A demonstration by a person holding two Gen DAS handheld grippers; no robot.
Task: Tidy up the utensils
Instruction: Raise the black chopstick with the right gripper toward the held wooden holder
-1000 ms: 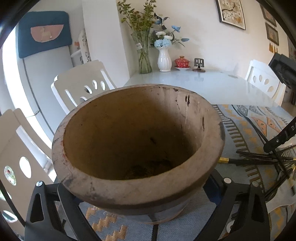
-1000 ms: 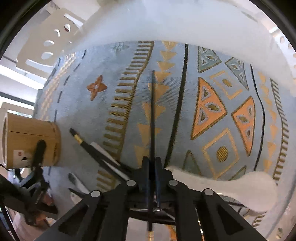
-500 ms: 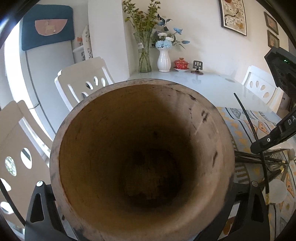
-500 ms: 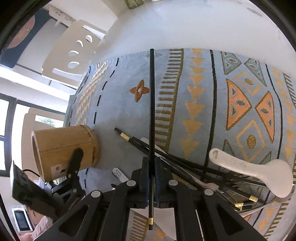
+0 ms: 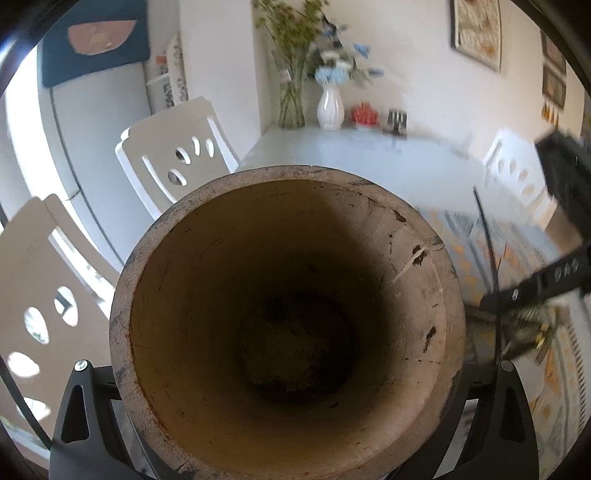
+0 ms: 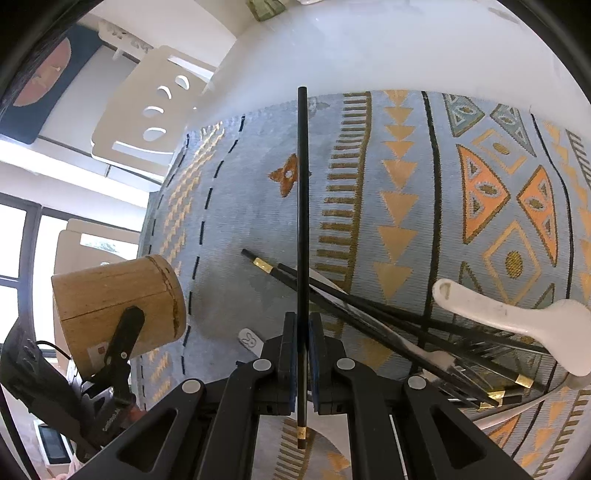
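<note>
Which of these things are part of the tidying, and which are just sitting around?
In the job: chopstick in right gripper; wooden holder in left gripper; chopstick pile; white spoon.

Just lying about: vases, chairs, pictures.

Wooden holder [image 5: 288, 332] empty, mouth tilted toward camera, raised off mat. One black gold-tipped chopstick [image 6: 302, 221] lifted clear. Remaining chopsticks [image 6: 388, 321], white spoon [image 6: 517, 314] lay heaped on mat.

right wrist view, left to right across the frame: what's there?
wooden holder → held black chopstick → loose chopstick pile → white spoon
</note>
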